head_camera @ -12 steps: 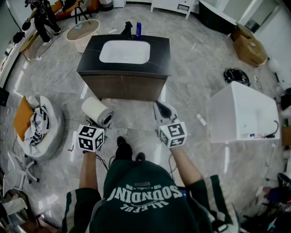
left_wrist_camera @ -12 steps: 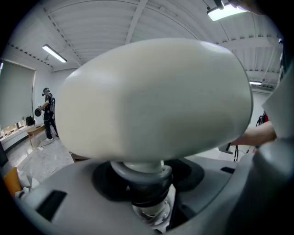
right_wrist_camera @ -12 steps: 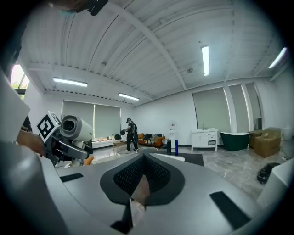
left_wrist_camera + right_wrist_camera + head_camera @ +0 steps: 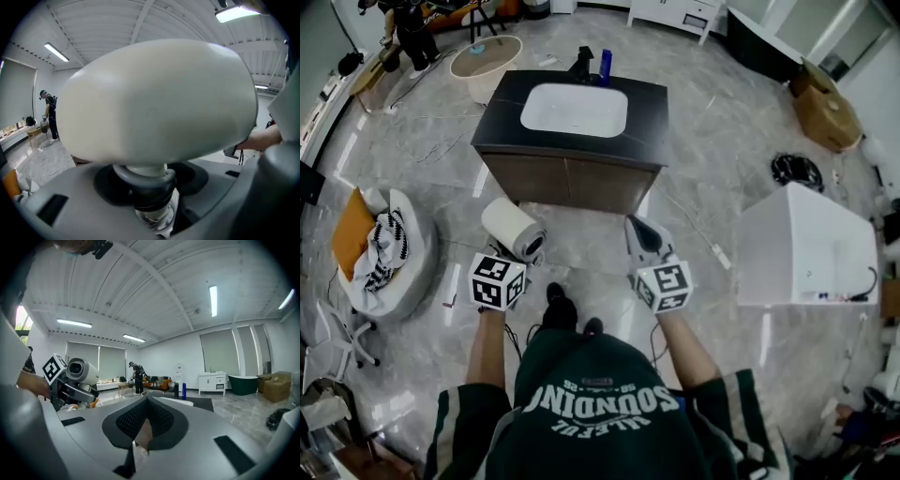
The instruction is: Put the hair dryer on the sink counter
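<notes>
The white hair dryer (image 4: 512,228) has its handle clamped between the jaws of my left gripper (image 4: 517,249), and its barrel lies across the gripper above the floor. In the left gripper view the hair dryer (image 4: 154,98) fills most of the frame, with the grey handle collar low between the jaws. From the right gripper view the hair dryer (image 4: 82,371) shows at the left. My right gripper (image 4: 643,236) is level with it, shut and holding nothing. The dark sink counter (image 4: 502,111) with its white basin (image 4: 574,110) stands just ahead of both grippers.
A blue bottle (image 4: 605,64) and a dark faucet (image 4: 584,64) stand at the counter's back edge. A large white box (image 4: 806,246) is at the right, and a chair with clothes (image 4: 380,248) at the left. A round table (image 4: 486,54) and a person (image 4: 411,28) are behind.
The view has shifted a little, so the counter sits slightly further right. Both grippers have dropped slightly in the picture. The hold on the dryer is the same.
</notes>
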Demonstrator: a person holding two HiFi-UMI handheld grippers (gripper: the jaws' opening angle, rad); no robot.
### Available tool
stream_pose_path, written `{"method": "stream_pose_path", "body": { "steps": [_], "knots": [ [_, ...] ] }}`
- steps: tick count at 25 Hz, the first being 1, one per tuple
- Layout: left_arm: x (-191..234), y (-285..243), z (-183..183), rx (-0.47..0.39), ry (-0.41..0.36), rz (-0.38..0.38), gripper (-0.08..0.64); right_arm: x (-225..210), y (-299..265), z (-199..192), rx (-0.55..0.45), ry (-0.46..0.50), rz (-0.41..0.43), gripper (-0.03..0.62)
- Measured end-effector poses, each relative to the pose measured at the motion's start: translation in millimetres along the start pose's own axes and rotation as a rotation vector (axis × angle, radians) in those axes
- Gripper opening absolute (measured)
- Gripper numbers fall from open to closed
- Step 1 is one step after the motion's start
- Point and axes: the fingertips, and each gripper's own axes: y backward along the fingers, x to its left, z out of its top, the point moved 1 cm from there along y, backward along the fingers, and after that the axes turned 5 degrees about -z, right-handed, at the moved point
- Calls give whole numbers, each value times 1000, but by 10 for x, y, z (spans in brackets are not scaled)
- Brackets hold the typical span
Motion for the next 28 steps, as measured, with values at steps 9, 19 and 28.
{"method": "stream_pose_path", "body": {
  "steps": [9,19,28],
  "knots": [
    [711,-181,106,8,21,-7,210,136,-745,76,21,12,-3,0],
    [1708,-421,336,15,-6,-30,210,327,-1696,272,3,41,-4,0],
    [2257,-693,436,34,-24,-67,209,259,-2237,255,28,3,-39,0]
  ]
}}
